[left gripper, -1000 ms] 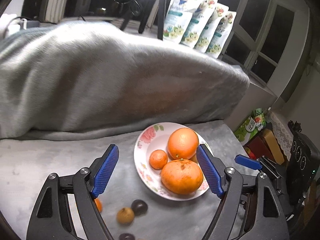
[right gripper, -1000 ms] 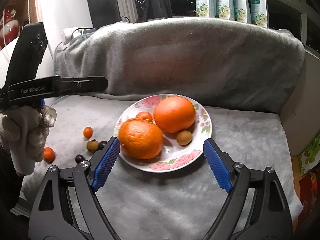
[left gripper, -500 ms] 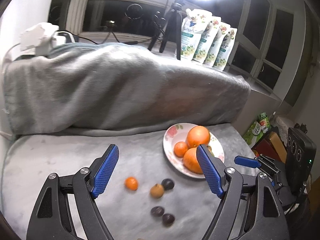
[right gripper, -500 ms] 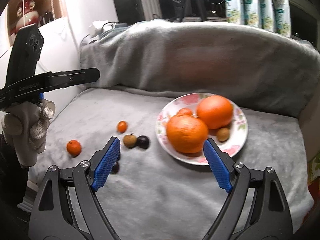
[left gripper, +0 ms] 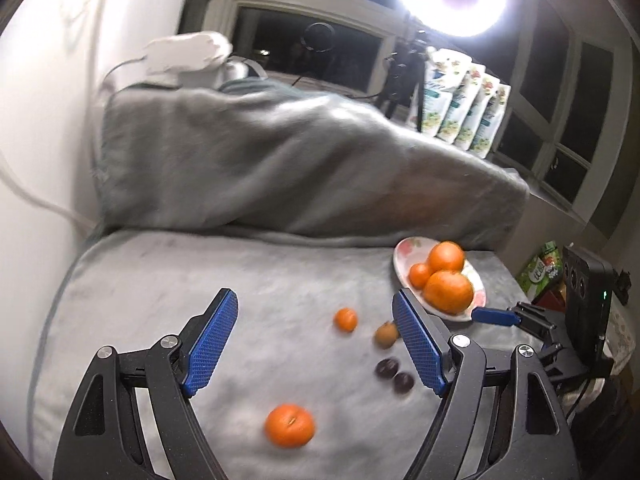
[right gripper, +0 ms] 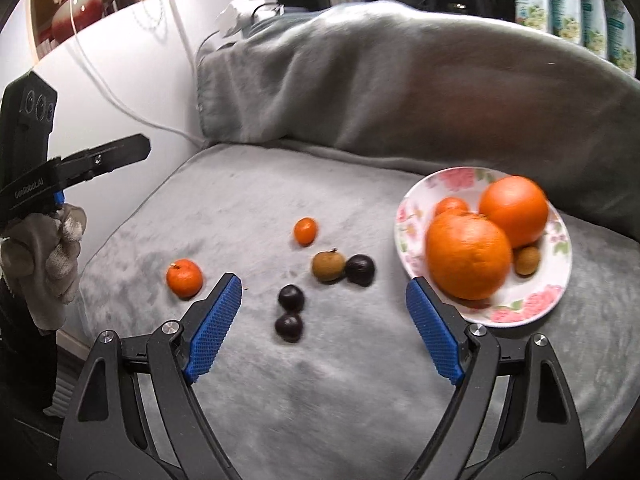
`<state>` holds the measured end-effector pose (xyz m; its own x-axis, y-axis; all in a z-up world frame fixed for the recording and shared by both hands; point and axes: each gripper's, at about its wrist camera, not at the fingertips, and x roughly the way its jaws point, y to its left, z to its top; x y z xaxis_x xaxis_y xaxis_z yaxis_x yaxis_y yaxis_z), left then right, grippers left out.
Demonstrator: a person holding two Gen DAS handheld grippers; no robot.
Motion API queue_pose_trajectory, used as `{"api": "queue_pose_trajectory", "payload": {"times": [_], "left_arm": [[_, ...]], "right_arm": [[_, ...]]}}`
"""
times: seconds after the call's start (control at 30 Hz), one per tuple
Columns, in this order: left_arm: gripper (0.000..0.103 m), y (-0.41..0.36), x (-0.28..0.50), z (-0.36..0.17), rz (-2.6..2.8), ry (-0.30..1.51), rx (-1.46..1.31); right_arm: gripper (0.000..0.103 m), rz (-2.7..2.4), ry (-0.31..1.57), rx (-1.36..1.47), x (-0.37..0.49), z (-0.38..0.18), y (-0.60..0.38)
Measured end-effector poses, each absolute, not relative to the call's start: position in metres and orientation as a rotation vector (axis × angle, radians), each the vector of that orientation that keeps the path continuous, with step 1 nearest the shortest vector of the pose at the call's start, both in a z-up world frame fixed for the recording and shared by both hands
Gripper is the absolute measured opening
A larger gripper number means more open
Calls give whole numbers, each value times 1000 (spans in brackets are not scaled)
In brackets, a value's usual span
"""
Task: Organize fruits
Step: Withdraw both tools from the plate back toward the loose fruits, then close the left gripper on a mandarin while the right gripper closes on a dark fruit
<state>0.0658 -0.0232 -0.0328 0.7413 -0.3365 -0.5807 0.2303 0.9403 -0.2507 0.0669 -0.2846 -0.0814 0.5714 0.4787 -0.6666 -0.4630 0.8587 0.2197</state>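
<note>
A flowered plate (right gripper: 532, 310) (left gripper: 402, 254) on the grey cushion holds two big oranges (right gripper: 468, 254), a small mandarin and a brown fruit. Loose on the cushion lie a mandarin (right gripper: 185, 277) (left gripper: 290, 425), a smaller orange fruit (right gripper: 305, 231) (left gripper: 346, 319), a brown fruit (right gripper: 328, 266) (left gripper: 386, 335) and three dark fruits (right gripper: 291, 298). My left gripper (left gripper: 316, 344) is open and empty above the mandarin. My right gripper (right gripper: 322, 328) is open and empty, with the dark fruits between its fingers in view.
A grey blanket (right gripper: 400, 80) covers the backrest behind the cushion. A white wall with a cable stands at the left. Pouches (left gripper: 466, 116) and a ring light stand on the window sill. The left gripper and gloved hand (right gripper: 44, 256) show at the left of the right wrist view.
Both grippers have swung left, away from the plate and over the loose fruits. The plate has shifted to the right in both views. Both stay open.
</note>
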Motion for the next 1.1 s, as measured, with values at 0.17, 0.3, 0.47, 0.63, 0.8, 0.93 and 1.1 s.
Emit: {"api": "queue_pose_trajectory", "payload": {"times": [0.17, 0.3, 0.47, 0.63, 0.8, 0.93, 1.1], "left_arm": [[79, -11, 50, -52, -290, 709, -180], [72, -7, 39, -72, -295, 757, -203], [69, -9, 30, -93, -303, 806, -213], [67, -13, 28, -105, -314, 841, -214], [66, -16, 30, -112, -305, 853, -189], [66, -19, 35, -117, -300, 870, -177], [66, -23, 41, -123, -300, 885, -161]], "right_arm": [[78, 582, 838, -5, 73, -91, -266], [65, 599, 880, -46, 77, -101, -250], [54, 596, 943, -81, 86, -114, -238], [48, 595, 983, -89, 93, -123, -231], [40, 591, 1005, -106, 102, -128, -224], [39, 591, 1017, -133, 108, -131, -216], [29, 584, 1036, -157, 112, -136, -209]]}}
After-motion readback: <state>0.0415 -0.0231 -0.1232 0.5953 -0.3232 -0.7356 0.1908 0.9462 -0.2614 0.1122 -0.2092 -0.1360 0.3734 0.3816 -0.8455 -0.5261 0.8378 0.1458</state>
